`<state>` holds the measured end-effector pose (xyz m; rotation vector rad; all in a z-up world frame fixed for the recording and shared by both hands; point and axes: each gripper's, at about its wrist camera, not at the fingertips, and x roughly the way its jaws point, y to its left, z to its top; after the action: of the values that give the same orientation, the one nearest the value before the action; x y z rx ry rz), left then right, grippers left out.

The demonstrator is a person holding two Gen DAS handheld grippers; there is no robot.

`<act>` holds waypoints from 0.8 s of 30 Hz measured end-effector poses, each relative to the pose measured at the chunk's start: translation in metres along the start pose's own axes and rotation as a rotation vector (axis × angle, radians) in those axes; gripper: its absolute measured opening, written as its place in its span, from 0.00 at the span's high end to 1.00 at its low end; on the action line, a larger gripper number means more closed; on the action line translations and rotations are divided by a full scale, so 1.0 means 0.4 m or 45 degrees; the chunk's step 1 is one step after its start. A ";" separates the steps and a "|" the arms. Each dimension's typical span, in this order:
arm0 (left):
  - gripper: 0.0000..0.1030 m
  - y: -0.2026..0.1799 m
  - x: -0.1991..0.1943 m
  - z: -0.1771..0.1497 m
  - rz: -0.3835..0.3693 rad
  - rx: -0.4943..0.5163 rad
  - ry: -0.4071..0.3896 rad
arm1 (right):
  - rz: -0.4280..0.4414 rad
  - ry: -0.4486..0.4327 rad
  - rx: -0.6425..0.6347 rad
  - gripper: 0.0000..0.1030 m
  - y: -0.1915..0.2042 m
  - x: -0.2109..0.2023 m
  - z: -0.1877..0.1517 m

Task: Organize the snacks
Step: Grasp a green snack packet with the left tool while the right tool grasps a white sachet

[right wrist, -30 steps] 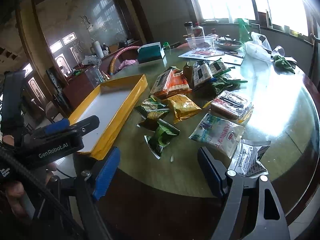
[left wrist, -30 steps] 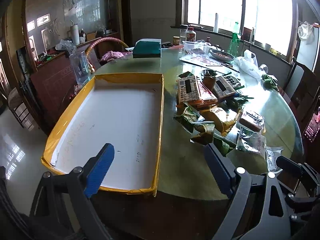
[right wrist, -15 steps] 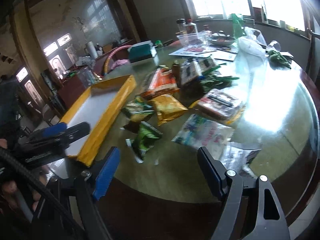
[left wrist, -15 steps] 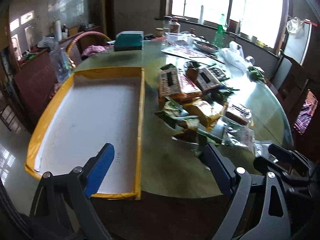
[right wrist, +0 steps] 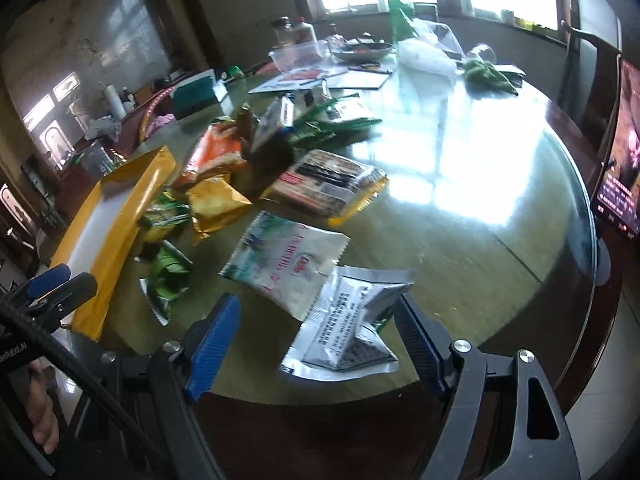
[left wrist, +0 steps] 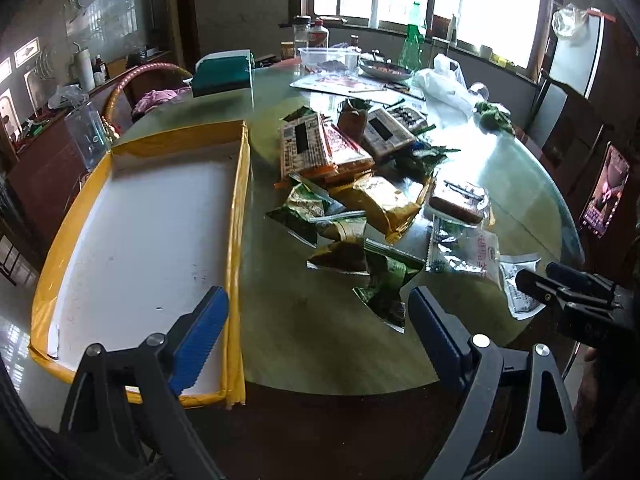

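A home dining room: round glass-topped table [left wrist: 320, 332], wooden chairs [left wrist: 560, 120], cluttered windowsill [left wrist: 400, 24].

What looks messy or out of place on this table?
The snack packets lie in a loose, overlapping heap on the glass table, some crumpled, while the yellow-edged tray beside them holds nothing. Nothing looks spilled.

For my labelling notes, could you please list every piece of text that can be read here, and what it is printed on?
"enRobot.AI", cut off at the frame edge: on the left gripper.
Silver packet: printed lines, too small to read.
White packet: red logo and characters, blurred.
Other snack wrappers: unreadable.
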<state>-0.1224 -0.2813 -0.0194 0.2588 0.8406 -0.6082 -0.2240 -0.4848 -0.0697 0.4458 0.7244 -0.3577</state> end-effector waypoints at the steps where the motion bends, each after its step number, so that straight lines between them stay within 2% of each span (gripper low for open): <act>1: 0.12 -0.003 0.006 0.000 0.003 0.005 0.006 | -0.015 0.011 -0.007 0.23 -0.003 0.003 0.002; 6: 0.12 -0.006 0.011 -0.001 0.021 0.010 0.008 | -0.006 0.071 -0.020 0.24 -0.013 0.018 0.016; 10: 0.12 -0.007 0.010 -0.002 0.030 0.013 0.009 | -0.011 0.123 -0.034 0.29 -0.004 0.017 0.017; 16: 0.15 -0.006 0.006 -0.002 0.029 0.025 0.009 | -0.028 0.144 -0.039 0.30 0.000 0.017 0.008; 19: 0.15 0.004 0.002 0.000 0.004 0.010 0.008 | -0.040 0.151 -0.027 0.34 -0.007 0.019 0.007; 24: 0.20 0.005 0.004 0.007 -0.071 0.009 0.031 | -0.051 0.149 0.000 0.35 -0.024 0.022 0.003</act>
<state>-0.1184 -0.2817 -0.0189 0.2503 0.8715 -0.6614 -0.2216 -0.4948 -0.0775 0.4550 0.8481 -0.3717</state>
